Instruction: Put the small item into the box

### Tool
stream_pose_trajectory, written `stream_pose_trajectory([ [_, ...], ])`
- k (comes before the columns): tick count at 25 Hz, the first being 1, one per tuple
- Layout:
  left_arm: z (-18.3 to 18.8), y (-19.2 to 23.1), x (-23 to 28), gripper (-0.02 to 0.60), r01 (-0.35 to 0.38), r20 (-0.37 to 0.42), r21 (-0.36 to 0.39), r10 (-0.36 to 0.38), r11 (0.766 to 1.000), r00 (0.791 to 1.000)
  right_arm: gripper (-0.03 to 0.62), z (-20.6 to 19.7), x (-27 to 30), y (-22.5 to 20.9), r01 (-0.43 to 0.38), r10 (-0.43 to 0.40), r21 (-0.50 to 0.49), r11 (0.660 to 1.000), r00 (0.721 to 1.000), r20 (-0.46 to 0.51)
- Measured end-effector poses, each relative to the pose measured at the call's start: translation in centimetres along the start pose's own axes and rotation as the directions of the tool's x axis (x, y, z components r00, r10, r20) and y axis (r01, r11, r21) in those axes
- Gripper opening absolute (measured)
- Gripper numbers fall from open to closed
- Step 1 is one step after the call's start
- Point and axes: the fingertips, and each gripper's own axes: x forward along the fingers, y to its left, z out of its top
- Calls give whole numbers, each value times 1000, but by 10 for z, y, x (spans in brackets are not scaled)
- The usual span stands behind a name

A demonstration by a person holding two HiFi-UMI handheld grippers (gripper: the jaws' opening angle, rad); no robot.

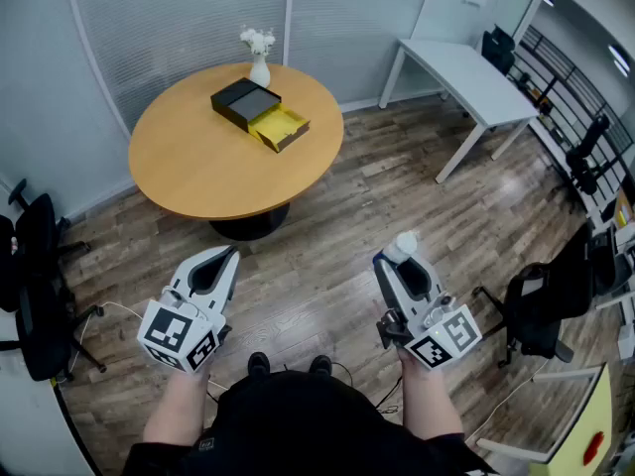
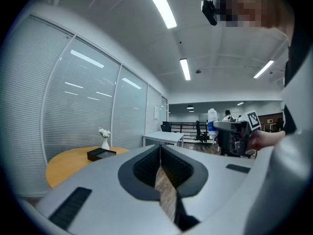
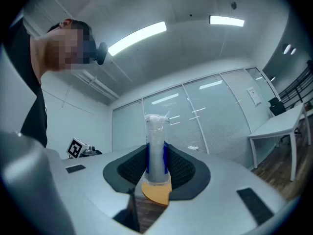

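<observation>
- Head view: the person stands on the wood floor, well apart from the round surface.
- The box sits near the surface's far edge, black with a yellow part lying open against it. A white vase stands just beside it.
- The right gripper carries the small bottle at its tip. The left gripper has nothing showing at its tip.
- Left gripper view: the jaws are closed together to a thin slit with nothing in them. The box is far ahead on the surface, and the right gripper shows off to one side with the bottle sticking up.
- Right gripper view: the jaws are clamped on the bottle's lower body, fairly wide because of it. The bottle is upright, clear with a blue label, and its top is clear of the pads. A slice of the orange surface shows below it.
- Progress, as I judge it: the pickup is done and the item is held securely.
- Left to do: walk or reach to the surface, bring the bottle over the box, lower it in and release. Nothing can be seen in the box yet, so the task is roughly at its halfway stage.
</observation>
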Motion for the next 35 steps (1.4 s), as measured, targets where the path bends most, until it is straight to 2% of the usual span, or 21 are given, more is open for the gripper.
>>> stream_pose_trajectory([
  [10, 3, -23, 14, 18, 1, 0, 6, -1, 1000, 1000, 135, 9, -18, -16, -2, 2, -8, 1000, 1000, 9],
  [14, 3, -47, 25, 18, 10, -5, 10, -10, 1000, 1000, 135, 17, -37, -26, -3, 4, -18, 1000, 1000, 15],
  [22, 3, -103, 51, 17, 22, -2, 10, -22, 1000, 1000, 137, 24, -84, -49, -33, 33, 26, 999, 999, 14],
  [27, 3, -135, 64, 17, 46, 2, 2, -46, 999, 999, 137, 31, -110, -65, -20, 19, 40, 999, 1000, 24],
  [35, 0, -133, 82, 18, 35, 1, -5, -35, 999, 999, 137, 23, -112, -89, -4, 3, 81, 997, 1000, 12],
])
